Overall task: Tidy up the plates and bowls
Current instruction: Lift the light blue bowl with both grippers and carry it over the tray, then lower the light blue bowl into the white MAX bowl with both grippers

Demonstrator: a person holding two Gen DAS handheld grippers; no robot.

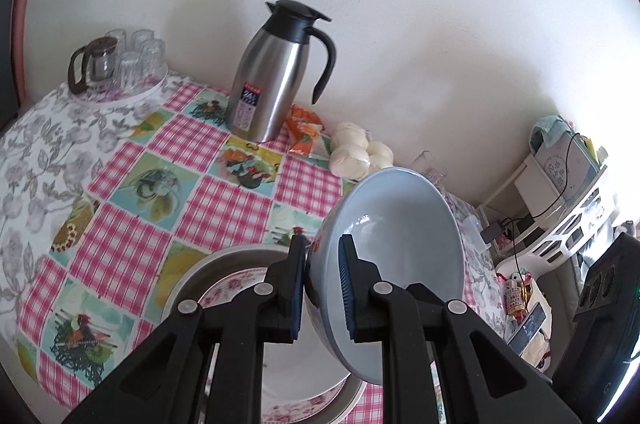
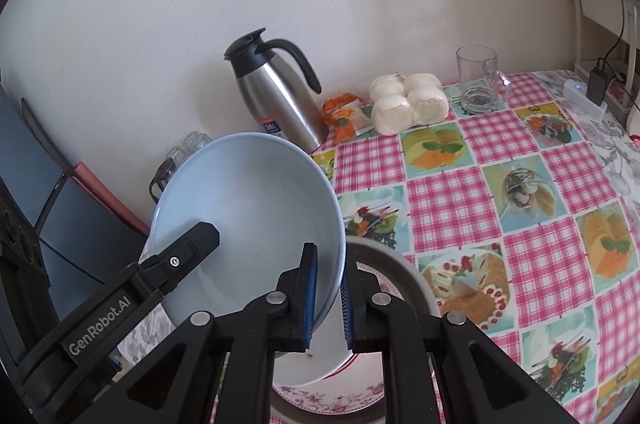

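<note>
A pale blue bowl (image 1: 400,244) is held tilted above the table by both grippers. My left gripper (image 1: 322,288) is shut on its left rim. My right gripper (image 2: 327,298) is shut on its right rim; in the right wrist view the bowl (image 2: 256,216) fills the lower left, and the left gripper's finger (image 2: 188,248) lies inside it. Below the bowl a metal basin (image 1: 208,266) holds a floral plate (image 1: 232,286) and a white dish (image 1: 300,368). The basin (image 2: 400,264) and the plate (image 2: 332,402) also show in the right wrist view.
A steel thermos jug (image 1: 272,75) stands by the wall on the chequered tablecloth (image 1: 192,183). Beside it lie an orange snack packet (image 1: 306,131) and bagged white buns (image 1: 360,151). A tray of glasses (image 1: 128,63) is far left. A glass mug (image 2: 478,79) stands far right.
</note>
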